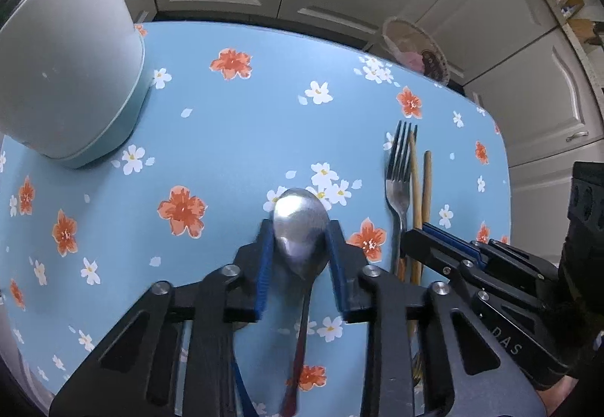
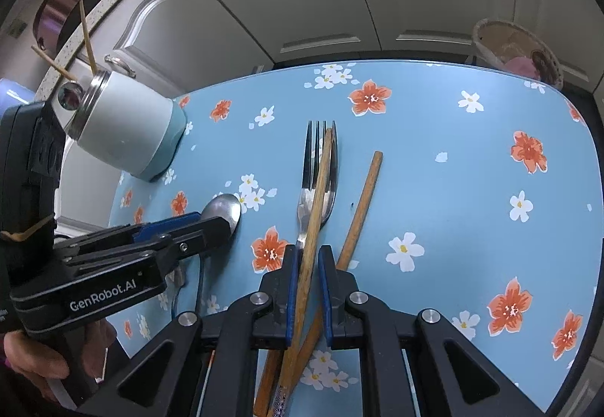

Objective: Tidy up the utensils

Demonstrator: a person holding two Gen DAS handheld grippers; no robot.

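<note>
With the left gripper pinching the spoon bowl on the table and the right gripper clamping 1 chopstick over the fork, each should lift straight, carrying toward the holder.

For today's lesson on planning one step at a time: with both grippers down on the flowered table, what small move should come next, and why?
Probably lift the left gripper with the spoon, whose bowl sits between its blue pads, then carry it toward the white holder, where two sticks already stand. The right gripper is shut on one chopstick, so it seems ready too.
</note>
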